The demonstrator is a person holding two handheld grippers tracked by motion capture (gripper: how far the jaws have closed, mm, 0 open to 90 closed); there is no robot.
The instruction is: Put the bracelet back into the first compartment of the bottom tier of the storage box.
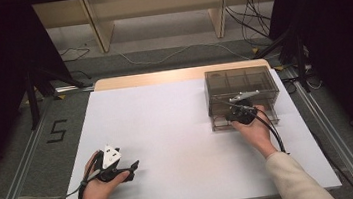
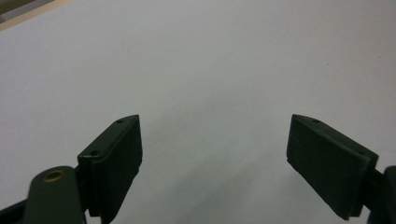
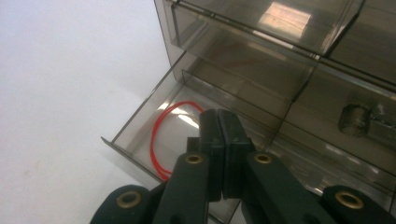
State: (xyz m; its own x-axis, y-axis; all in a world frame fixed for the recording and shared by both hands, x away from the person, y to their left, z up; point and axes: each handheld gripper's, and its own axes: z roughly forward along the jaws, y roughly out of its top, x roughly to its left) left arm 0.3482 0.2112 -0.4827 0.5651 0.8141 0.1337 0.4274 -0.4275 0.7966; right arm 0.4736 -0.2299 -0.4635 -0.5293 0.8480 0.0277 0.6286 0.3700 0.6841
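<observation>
right tool (image 3: 218, 154): jaws pressed flat together, nothing between them that I can see. It's hovering right over the open bottom drawer (image 3: 140, 135) of the drawer box (image 1: 241, 88), tips pointing down into it.

left tool (image 1: 124, 169): jaws spread wide, holding nothing, just parked on the near left of the table (image 1: 179, 144), well apart from the box.

red band (image 3: 161, 140): thin red loop lying flat on the drawer floor, just beside my right tool's tips, a bit to their left in the right gripper view. Can't tell if it's touching them.

drawer contents: that loop is all I can make out in the open one. The neighbouring drawer (image 3: 364, 123) is shut and has some small grey lump of a part inside, too hazy through the smoked plastic to name. Upper drawers look empty from here, but reflections make that iffy.

what could go wrong: the loop is thin and flat on slick plastic, so closed tips would probably just skid it around; I'd guess I have to open up first. Pushing down or sideways could also shove the light drawer back in or scoot the whole box, since my other tool isn't bracing it.

snag risk: the band could hook on the drawer's front lip coming out and ping away.
</observation>
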